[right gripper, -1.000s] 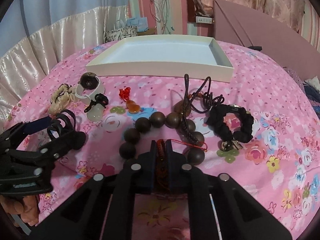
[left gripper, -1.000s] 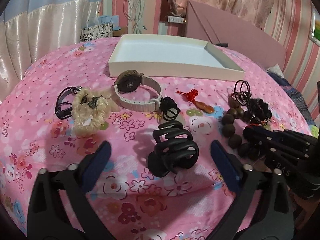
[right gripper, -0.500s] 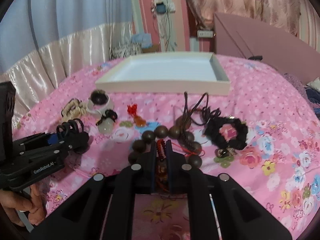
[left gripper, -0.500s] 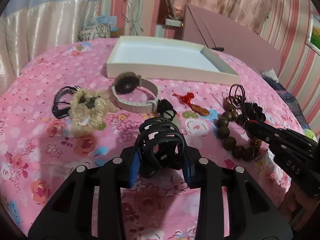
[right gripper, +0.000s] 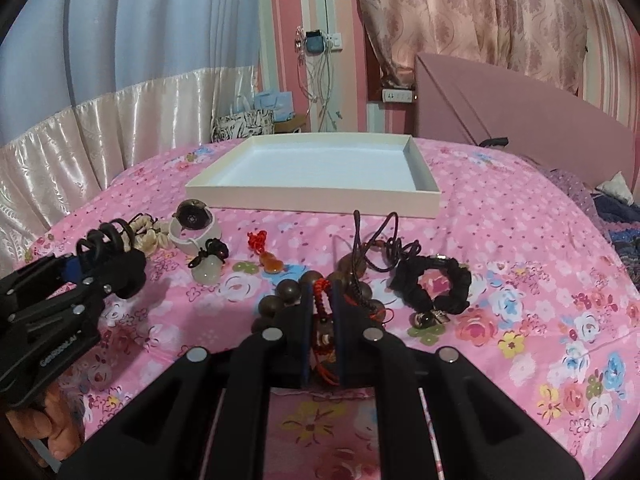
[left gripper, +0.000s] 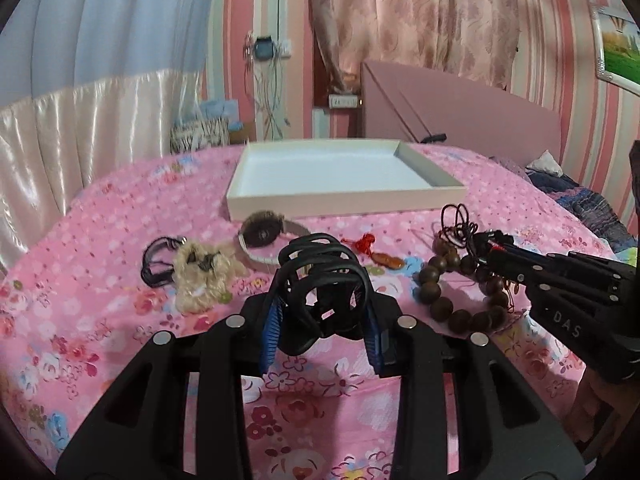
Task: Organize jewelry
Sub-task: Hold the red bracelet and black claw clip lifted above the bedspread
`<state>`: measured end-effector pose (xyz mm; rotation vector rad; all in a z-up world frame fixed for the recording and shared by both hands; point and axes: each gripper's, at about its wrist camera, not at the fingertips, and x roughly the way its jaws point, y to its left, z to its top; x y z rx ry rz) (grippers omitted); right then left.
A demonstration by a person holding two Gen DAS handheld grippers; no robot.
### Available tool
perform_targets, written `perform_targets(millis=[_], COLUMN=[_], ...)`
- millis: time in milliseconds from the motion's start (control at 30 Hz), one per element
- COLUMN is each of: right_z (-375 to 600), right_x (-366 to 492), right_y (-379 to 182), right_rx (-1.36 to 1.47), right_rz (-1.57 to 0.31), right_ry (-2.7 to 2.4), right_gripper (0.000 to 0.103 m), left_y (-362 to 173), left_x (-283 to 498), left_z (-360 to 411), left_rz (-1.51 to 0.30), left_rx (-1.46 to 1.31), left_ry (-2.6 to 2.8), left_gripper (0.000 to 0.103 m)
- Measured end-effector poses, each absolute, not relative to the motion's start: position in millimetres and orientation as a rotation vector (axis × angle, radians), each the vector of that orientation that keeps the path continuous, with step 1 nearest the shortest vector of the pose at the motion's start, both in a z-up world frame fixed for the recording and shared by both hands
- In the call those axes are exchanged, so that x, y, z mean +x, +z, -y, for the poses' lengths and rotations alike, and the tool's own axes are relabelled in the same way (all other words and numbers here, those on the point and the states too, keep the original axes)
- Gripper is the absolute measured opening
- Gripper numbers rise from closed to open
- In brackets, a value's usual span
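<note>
A: Jewelry lies scattered on the pink floral bedspread [right gripper: 520,216], all of it on the near side of the white tray [right gripper: 312,196], which sits farther back on the bed.

B: And the left gripper [left gripper: 320,320]?

A: Its 2 fingers [left gripper: 269,328] are clenched on the black hair claw [left gripper: 320,280], held up off the bedspread in front of the tray.

B: The right gripper [right gripper: 322,320]?

A: Squeezed tight on a red braided cord [right gripper: 322,300] tied to the wooden bead bracelet [right gripper: 290,292]. The beads curve around the fingertips, nearer than the tray's right half.

B: What else lies near the tray?

A: Closest to its front left edge is a watch [left gripper: 260,234] with a pale strap. Left of the watch sit a cream scrunchie [left gripper: 200,272] and a black hair tie [left gripper: 154,260], touching each other. A red knot charm with an amber pendant [right gripper: 266,258] lies in front of the tray's middle, and a pale jade pendant [right gripper: 206,270] just left of that. A black scrunchie [right gripper: 436,280] lies on the bedspread below the tray's right corner, with dark cords [right gripper: 380,244] looped between it and the beads.
</note>
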<state>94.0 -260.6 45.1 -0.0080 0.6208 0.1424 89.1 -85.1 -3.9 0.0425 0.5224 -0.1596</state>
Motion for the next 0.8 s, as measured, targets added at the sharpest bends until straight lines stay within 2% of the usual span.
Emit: perform_targets(millis=[400,800], right_z=[255,259], right_x=[85,82], right_y=[50,52], right_rx=[-0.058,-0.041], right_rz=[-0.557,-0.529], right_ry=[0.096,0.077], right_gripper=[0.009,0.009], left_y=[0,0], left_x=[80,83], left_z=[80,79], left_rz=[-0.471,-0.493], left_rx=[0.041,0.042], left_ry=[-0.120,-0.109], left_gripper=[0.033,0.033])
